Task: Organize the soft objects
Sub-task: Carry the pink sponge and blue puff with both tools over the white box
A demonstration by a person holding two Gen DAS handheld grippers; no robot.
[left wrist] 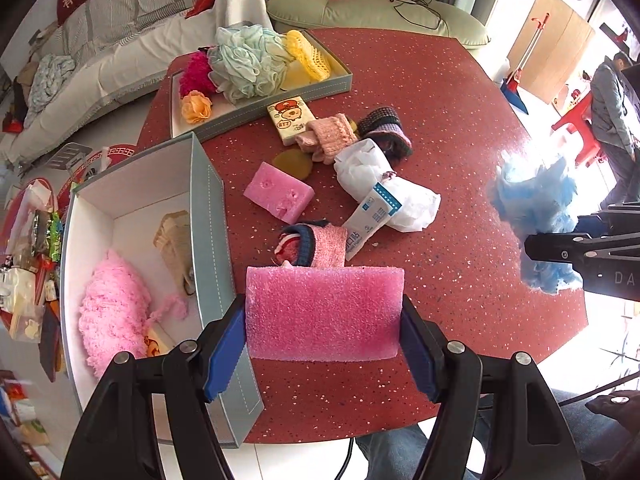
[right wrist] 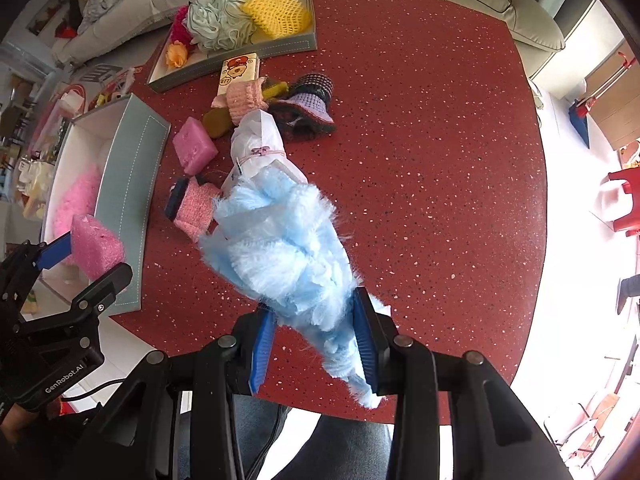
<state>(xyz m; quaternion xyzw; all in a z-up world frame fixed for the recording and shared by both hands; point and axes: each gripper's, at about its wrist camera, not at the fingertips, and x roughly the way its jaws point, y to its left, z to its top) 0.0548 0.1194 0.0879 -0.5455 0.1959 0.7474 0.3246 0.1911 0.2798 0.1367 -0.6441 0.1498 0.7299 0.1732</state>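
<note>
A red speckled worktop [left wrist: 460, 128] stands before a sofa, with loose soft things strewn across it beside two grey boxes. The left tool [left wrist: 324, 328] clamps a pink foam block [left wrist: 324, 312] half-wide between its blue pads, carried beside the near box [left wrist: 212, 240], likely bound for it. The right tool [right wrist: 316, 344] pinches a fluffy blue duster head [right wrist: 280, 248] narrowly above the worktop.

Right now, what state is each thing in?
Left tongs: shut on pink foam pad, lifted.
Right tongs: shut on blue fluffy bundle, lifted.
Grey box: open, partly filled.
Tray: open, filled.
White bag: tied, lying on table.
</note>
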